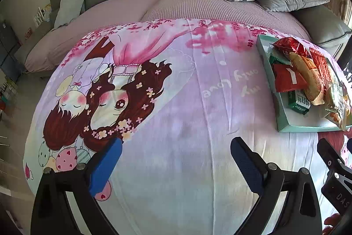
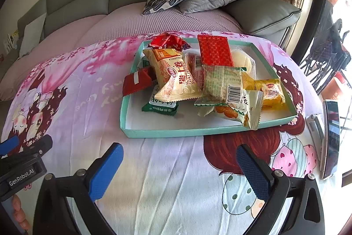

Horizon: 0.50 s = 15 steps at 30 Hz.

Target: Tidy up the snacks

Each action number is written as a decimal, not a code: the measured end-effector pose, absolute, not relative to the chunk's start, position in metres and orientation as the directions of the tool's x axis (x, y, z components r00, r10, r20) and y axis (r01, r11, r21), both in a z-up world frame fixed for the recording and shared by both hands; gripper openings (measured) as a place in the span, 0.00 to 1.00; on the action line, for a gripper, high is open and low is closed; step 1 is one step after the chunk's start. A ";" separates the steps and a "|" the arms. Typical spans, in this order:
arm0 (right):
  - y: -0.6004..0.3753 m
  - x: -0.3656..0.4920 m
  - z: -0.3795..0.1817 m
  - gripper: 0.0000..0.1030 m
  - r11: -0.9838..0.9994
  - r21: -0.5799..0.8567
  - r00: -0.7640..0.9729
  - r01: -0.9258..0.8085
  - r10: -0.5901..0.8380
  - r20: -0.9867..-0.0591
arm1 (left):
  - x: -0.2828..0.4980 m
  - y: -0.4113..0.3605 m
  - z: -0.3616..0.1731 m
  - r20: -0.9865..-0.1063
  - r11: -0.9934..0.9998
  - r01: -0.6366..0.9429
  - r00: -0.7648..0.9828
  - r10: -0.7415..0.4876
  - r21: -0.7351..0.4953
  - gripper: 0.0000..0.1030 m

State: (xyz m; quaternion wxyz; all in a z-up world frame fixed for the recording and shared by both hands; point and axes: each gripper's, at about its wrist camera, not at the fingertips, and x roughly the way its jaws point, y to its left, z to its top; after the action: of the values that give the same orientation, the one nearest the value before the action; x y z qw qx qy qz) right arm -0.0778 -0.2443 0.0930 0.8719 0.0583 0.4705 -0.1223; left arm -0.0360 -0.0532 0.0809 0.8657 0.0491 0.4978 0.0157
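Lying heaped in the teal tray point(image 2: 154, 133) at twelve o'clock from the right gripper point(image 2: 179, 165), the snack packets point(image 2: 176, 78) look light, soft and crinkly, so pinch a sealed edge; both it and the left gripper point(image 1: 176, 163) have jaws wide apart, holding nothing.

Your tray point(image 1: 283, 122): right end cut off in the left view. Green packet point(image 2: 160, 106): half buried under snacks. Phone point(image 2: 331, 138): edge-clipped.
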 end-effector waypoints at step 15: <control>-0.248 -0.079 0.096 1.00 0.961 -0.004 0.534 0.277 -0.157 -0.831 | -0.034 -0.061 0.075 -0.871 0.992 0.056 0.486 0.068 0.109 0.96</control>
State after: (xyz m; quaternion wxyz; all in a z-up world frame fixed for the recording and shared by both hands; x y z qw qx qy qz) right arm -0.0790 -0.2476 0.0962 0.8733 0.0642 0.4667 -0.1241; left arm -0.0337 -0.0606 0.0750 0.8597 0.0615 0.5071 0.0035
